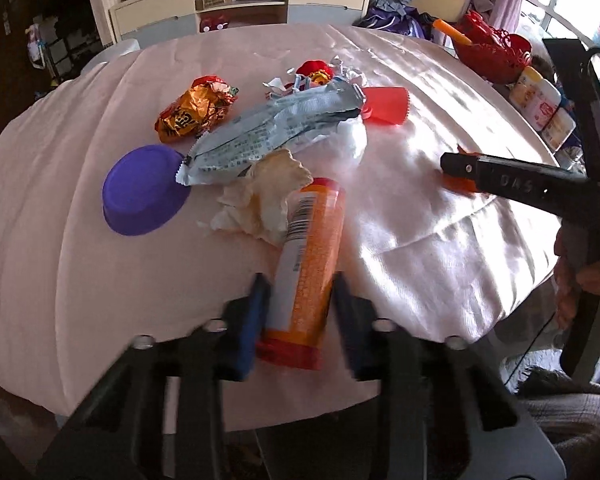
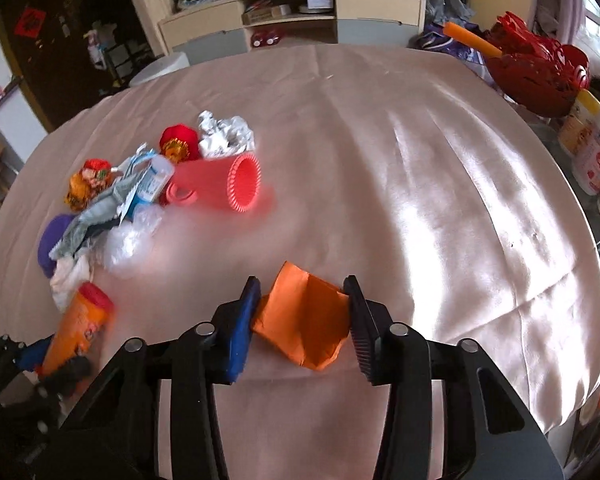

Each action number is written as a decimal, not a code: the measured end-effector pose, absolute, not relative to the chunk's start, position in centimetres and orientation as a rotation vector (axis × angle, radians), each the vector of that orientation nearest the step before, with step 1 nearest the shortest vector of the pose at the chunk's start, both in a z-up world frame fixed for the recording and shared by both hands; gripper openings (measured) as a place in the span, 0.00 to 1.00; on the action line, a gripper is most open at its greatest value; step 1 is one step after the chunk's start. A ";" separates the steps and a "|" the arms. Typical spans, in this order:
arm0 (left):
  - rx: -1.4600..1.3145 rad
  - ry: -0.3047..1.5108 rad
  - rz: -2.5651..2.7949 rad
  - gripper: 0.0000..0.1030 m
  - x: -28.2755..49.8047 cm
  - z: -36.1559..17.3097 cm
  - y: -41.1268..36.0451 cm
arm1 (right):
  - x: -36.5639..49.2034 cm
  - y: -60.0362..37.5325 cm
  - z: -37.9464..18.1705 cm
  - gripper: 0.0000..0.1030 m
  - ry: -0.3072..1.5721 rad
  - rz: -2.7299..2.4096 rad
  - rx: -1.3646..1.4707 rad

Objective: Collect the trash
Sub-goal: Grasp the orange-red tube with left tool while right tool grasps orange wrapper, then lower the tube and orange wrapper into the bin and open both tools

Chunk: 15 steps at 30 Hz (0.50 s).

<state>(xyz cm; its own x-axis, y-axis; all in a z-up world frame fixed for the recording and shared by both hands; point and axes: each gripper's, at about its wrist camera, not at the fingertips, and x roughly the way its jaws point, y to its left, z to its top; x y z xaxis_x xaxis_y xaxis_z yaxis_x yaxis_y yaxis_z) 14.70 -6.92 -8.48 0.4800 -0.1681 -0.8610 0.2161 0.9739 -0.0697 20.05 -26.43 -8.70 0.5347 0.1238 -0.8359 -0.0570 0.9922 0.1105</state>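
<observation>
Bottle (image 1: 308, 264) orange, barcoded label, red cap

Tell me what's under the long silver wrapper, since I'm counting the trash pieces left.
The silver wrapper overlaps the purple bowl's rim, a crumpled tissue and clear plastic. Anything fully beneath it is hidden.

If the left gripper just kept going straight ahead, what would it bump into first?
The left gripper already holds the orange bottle, so the bottle leads. Just past its far end lies the crumpled tissue, likely the first contact, then the silver wrapper. Depth is hard to judge.
</observation>
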 end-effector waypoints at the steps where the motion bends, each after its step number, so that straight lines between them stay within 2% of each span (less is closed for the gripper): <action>1: 0.048 1.045 -0.236 0.26 14.6 -8.4 -6.9 | 19.8 -26.4 -8.6 0.38 0.995 0.112 0.068; 6: 0.027 1.013 -0.238 0.25 13.0 -7.4 -5.8 | 17.5 -26.7 -7.0 0.35 0.972 0.138 0.084; 15: -0.038 0.879 -0.255 0.25 6.3 -1.9 -3.7 | 10.4 -26.1 -3.0 0.35 0.900 0.224 0.112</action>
<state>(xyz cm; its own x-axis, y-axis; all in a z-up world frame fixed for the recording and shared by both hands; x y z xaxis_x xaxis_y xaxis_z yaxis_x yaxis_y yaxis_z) 6.26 -3.69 -1.88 0.6097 -0.2365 -0.7565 0.2054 0.9690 -0.1374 10.36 -26.11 -3.02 0.6004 0.2395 -0.7630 -0.1455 0.9709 0.1902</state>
